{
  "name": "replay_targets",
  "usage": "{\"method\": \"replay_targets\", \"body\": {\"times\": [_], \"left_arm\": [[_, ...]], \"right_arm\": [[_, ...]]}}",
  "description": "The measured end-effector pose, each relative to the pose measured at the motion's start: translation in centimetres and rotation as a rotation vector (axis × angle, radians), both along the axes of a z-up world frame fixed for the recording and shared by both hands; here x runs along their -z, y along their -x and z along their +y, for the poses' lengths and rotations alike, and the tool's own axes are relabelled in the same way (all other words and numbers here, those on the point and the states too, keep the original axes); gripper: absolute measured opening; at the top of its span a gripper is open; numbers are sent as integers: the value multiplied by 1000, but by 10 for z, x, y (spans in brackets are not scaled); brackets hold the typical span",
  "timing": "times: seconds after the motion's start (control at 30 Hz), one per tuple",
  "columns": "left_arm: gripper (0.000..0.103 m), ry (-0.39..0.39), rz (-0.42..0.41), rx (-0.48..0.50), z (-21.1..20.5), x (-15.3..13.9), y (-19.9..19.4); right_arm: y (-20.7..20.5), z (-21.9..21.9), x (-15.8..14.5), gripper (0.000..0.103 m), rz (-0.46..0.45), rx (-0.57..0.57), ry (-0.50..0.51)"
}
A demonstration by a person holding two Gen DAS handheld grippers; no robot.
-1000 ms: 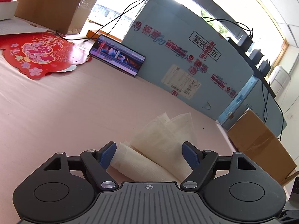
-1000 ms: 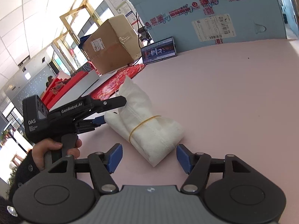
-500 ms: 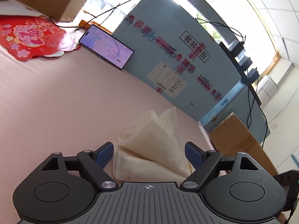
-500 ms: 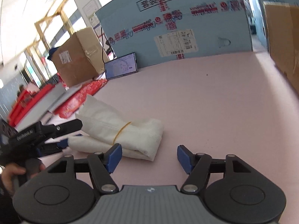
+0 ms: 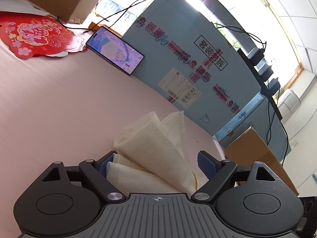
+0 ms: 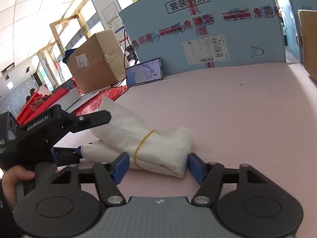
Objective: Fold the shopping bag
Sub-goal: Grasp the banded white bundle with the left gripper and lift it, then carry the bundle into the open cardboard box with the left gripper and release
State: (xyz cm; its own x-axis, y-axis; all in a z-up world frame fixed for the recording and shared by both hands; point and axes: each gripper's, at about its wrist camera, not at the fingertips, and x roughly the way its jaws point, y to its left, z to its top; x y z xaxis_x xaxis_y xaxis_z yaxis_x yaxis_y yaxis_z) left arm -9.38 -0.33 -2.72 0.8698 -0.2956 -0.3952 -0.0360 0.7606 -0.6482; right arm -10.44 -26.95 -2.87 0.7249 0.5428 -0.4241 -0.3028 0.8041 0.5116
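**Bkgd: pink table, boxes, bright windows**

Pink tabletop (image 5: 59, 103) w/ big light-blue carton (image 5: 194, 63) standing at back, phone (image 5: 115, 50) leaning on it, screen lit. Brown cardboard box (image 6: 95, 63) to one side, red paper cutout (image 5: 33, 35) flat on table. Windows blown out w/ daylight; white tile ceiling (image 6: 39, 15), gold-framed glass partitions (image 6: 65, 33).

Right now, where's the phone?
The phone leans against the blue box at the table's far edge, left of centre in the right wrist view, beside the brown box.
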Motion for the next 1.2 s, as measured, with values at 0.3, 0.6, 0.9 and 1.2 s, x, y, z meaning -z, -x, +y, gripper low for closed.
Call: {"method": "replay_targets", "body": {"times": [0.3,0.6,0.9,1.2], "left_arm": [[82,23,-111,130,-28,-26,-8],[82,-41,-322,356,-97,-87,-44],[82,-78,-509,666,-220,-139,-83],[82,-205,-397,813,-330,-131,-143]], "right_arm": [[6,-6,-24,37,-162,59,79],[25,-67,-77,38,-354,265,115],[13,-146,-101,40,-305,442,176],[-16,-227,-113,42,-157,583,229]]}}
